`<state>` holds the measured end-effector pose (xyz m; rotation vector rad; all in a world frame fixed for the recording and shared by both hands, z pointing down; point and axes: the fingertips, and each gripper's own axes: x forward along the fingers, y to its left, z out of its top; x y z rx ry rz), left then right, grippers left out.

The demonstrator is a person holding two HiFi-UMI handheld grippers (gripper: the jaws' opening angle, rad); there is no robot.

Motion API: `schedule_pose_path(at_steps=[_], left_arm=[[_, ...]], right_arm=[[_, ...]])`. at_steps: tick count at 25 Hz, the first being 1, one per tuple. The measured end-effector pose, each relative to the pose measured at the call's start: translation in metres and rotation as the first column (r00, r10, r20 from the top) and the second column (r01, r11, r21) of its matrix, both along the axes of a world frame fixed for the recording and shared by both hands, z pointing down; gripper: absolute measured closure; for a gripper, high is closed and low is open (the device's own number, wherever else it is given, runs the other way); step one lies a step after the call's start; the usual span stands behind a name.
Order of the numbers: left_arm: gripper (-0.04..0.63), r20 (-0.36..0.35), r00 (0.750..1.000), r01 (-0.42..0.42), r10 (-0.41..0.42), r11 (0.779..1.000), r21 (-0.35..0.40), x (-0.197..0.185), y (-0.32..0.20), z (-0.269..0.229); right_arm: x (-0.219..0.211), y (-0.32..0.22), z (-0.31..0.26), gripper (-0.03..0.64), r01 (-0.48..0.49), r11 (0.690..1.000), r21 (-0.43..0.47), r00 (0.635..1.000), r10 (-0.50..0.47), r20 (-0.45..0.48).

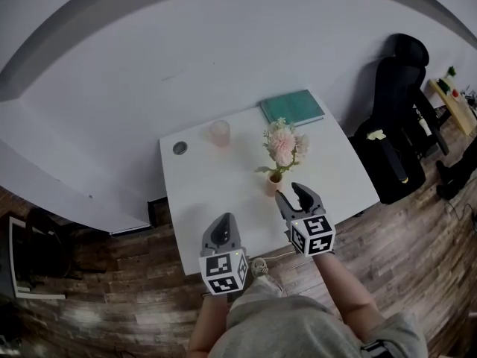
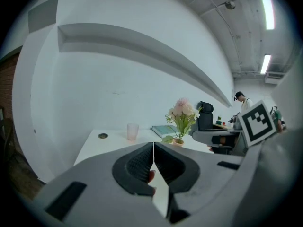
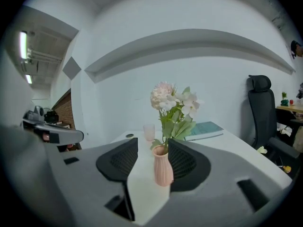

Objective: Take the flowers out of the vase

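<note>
A small pink vase (image 1: 273, 183) stands near the middle of the white table (image 1: 216, 200), holding pink and white flowers (image 1: 283, 146) with green leaves. My right gripper (image 1: 288, 191) is open just in front of the vase. In the right gripper view the vase (image 3: 162, 167) shows in the gap between the jaws, close to the right pad, and the flowers (image 3: 171, 102) rise above them. My left gripper (image 1: 223, 218) hangs shut over the table's near edge, with nothing in it. The left gripper view shows the shut jaws with the flowers (image 2: 182, 111) beyond them to the right.
A green book (image 1: 292, 107) lies at the table's far right corner. A pink cup (image 1: 219, 133) and a small round grey disc (image 1: 179, 148) sit at the far left. A black office chair (image 1: 395, 118) stands right of the table. The floor is wood.
</note>
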<state>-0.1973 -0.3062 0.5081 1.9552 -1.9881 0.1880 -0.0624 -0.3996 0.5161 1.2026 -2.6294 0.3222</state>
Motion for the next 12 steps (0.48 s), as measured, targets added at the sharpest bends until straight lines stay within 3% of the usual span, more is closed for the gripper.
schedule_pose_path(at_steps=[12], left_arm=[[0.588, -0.016, 1.0, -0.009, 0.009, 0.999, -0.042, -0.015, -0.039, 0.02]], right_arm=[[-0.011, -0.053, 0.027, 0.422, -0.043, 0.998, -0.035, 0.998, 0.042, -0.042]])
